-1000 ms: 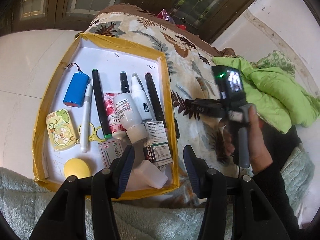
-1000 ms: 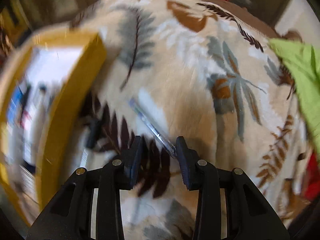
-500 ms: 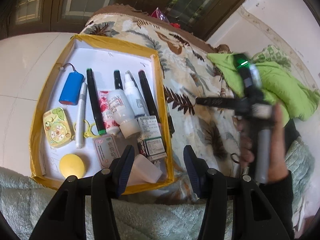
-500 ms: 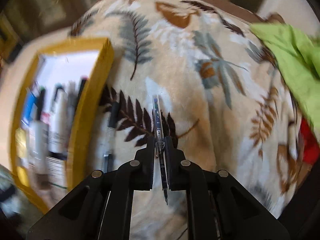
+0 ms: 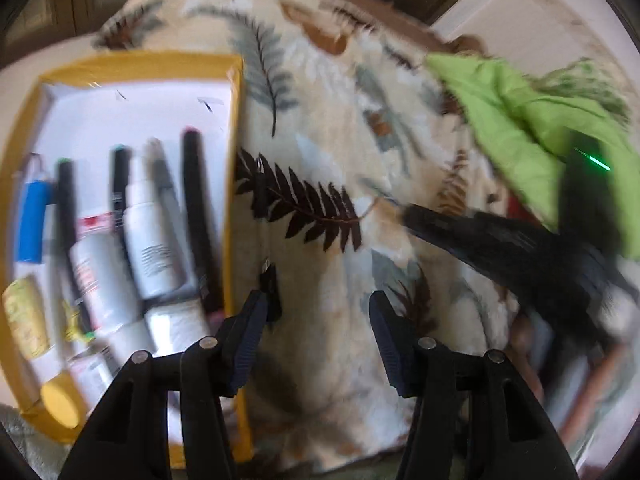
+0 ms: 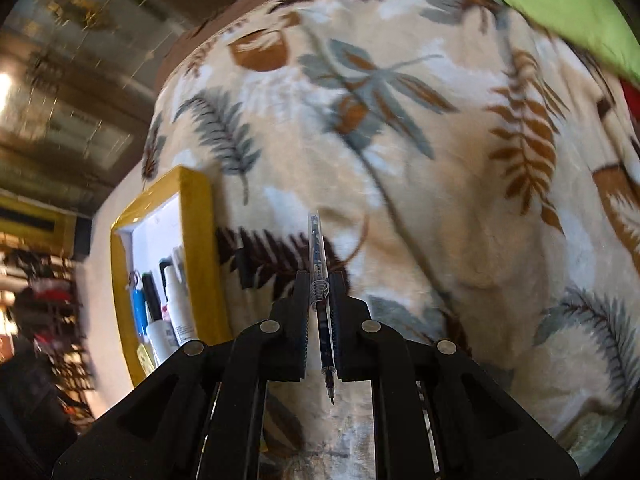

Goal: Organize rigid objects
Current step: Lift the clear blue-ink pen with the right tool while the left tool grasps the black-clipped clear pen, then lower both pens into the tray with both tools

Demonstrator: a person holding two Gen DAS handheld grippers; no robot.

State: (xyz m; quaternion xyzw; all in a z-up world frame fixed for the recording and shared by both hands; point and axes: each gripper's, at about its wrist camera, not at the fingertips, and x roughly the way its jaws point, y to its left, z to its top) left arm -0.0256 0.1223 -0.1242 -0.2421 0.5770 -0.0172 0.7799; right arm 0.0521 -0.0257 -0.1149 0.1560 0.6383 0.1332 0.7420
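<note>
Two grippers, one item in hand. Right gripper (image 6: 319, 308): jaws have just been closing and now pinch a clear ballpoint pen (image 6: 318, 276) across its spring section, lifted clear of the leaf-print blanket (image 6: 420, 208). Pen's long axis runs along the fingers, tip toward the camera, blunt end pointing far. Destination, by judgement: the yellow-rimmed tray (image 6: 196, 248), which lies to the left of the held pen, its near-right wall between pen and white floor; the coming move turns on carrying leftward over that rim. Tray contents, left wrist view: blue battery pack (image 5: 32, 224), black markers (image 5: 198, 220), white spray bottle (image 5: 146, 240), white tube, yellow round disc (image 5: 60, 402), small boxes, all lying roughly far-to-near; bare floor only at the far end. Left gripper (image 5: 316, 336): fingers apart, holding nothing, hovering over the blanket just right of the tray wall. Small dark object (image 5: 269, 280) on the blanket beside its left finger, blurred, kind uncertain. Green cloth (image 5: 520, 128) far right, well apart.
</note>
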